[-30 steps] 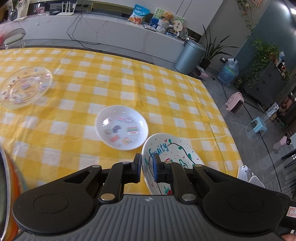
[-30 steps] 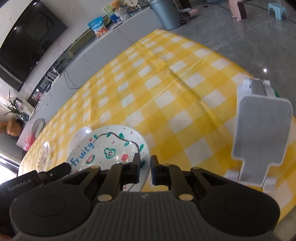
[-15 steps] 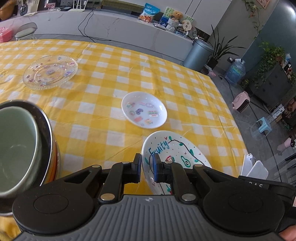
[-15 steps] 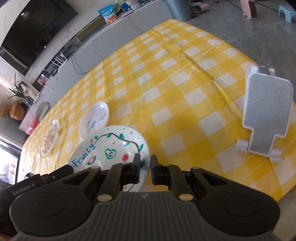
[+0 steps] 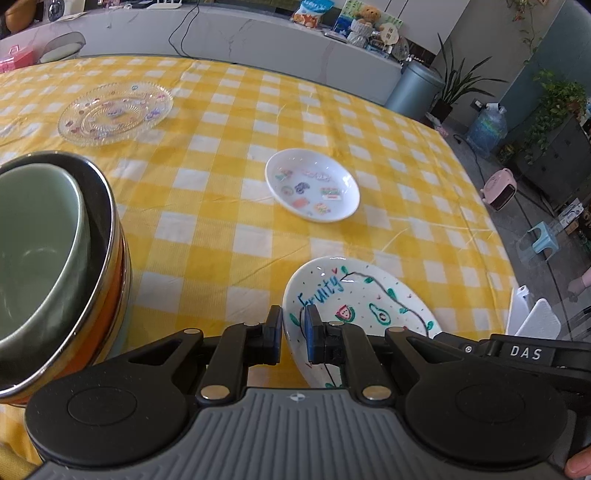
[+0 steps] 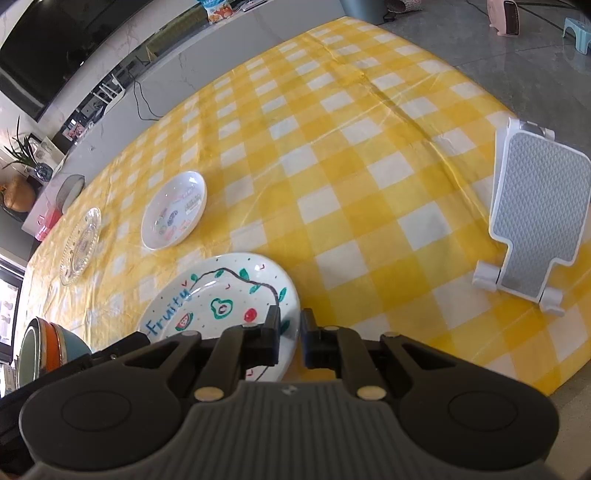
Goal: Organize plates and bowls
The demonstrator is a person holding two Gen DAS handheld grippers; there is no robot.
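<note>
Fruity plate [image 5: 354, 295] clamped at opposite rims by my left gripper [image 5: 294, 334] and right gripper [image 6: 289, 338]; white saucer [image 5: 312, 184], glass plate [image 5: 114, 112] lie beyond; stacked bowls [image 5: 48, 251] at left

The white round ceramic plate painted with fruit [image 5: 354, 299] bore the word "Fruity" in blue hand-lettering, which ran from about seven o'clock toward twelve o'clock across its face in the left wrist view; the same word appeared on the plate [image 6: 207, 295] in the right wrist view, near its nine o'clock rim. The black arm of the other handheld gripper [image 5: 524, 352], at four o'clock in the left wrist view, carried the white capitals "DAS". The small white dish with printed stickers [image 5: 312, 184] showed lettering too small to read. The blue snack bag on the far counter [image 5: 308, 11] showed print that was illegible.
</note>
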